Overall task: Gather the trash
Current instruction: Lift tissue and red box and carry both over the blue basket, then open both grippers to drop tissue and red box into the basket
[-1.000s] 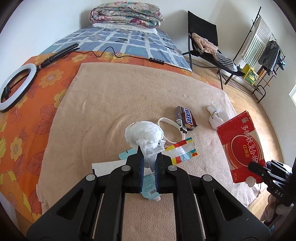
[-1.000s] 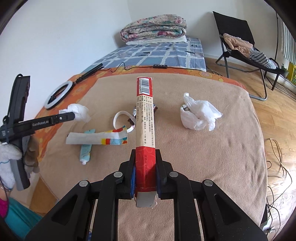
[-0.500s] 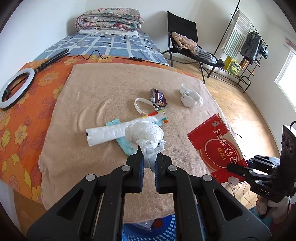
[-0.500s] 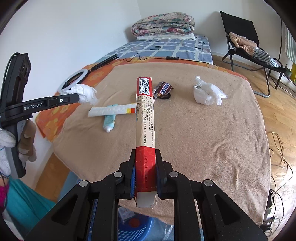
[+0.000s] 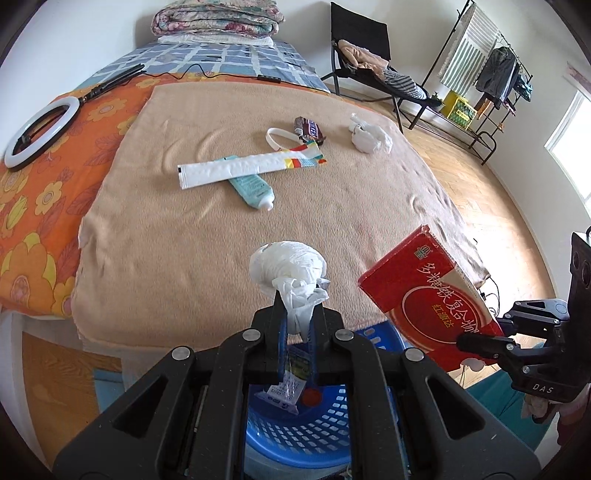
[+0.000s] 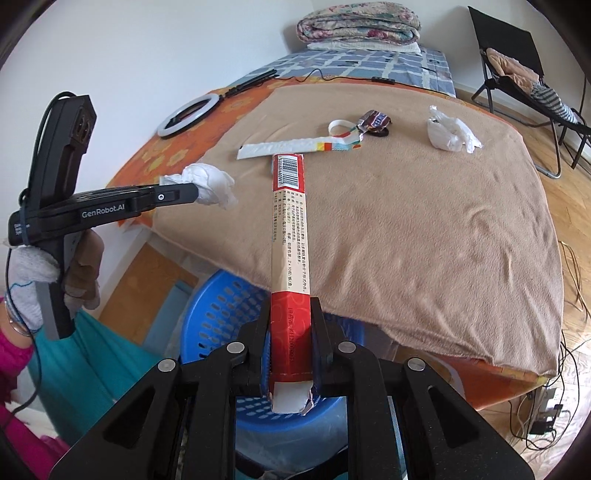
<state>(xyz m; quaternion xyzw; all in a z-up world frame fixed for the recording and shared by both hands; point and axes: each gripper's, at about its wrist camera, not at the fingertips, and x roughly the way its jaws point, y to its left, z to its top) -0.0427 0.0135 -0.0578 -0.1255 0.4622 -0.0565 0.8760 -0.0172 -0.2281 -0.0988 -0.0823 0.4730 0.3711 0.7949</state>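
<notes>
My left gripper [image 5: 298, 321] is shut on a knotted white plastic bag [image 5: 289, 266], held at the near edge of the bed above a blue perforated basket [image 5: 295, 439]. From the right wrist view the same left gripper [image 6: 194, 192] and bag [image 6: 212, 182] hang at the left. My right gripper [image 6: 290, 332] is shut on the end of a flat red carton [image 6: 290, 229], which sticks out over the basket [image 6: 218, 314]; the carton [image 5: 428, 295] shows at the right in the left wrist view. A white wrapper [image 5: 243, 168], a teal tube [image 5: 251, 186], a candy bar [image 5: 308, 127], a white ring [image 5: 280, 136] and another white bag [image 5: 369, 136] lie on the tan blanket [image 5: 184, 251].
A ring light [image 5: 37, 129] and a cable lie on the orange sheet at the left. Folded quilts [image 5: 218, 16] sit at the bed's head. A black folding chair [image 5: 369, 62] and a clothes rack [image 5: 491, 70] stand on the wood floor to the right. The basket holds some litter.
Both grippers have drawn back from over the blanket to the bed's near edge, each carrying its item. The blue basket has come into view beneath them.
</notes>
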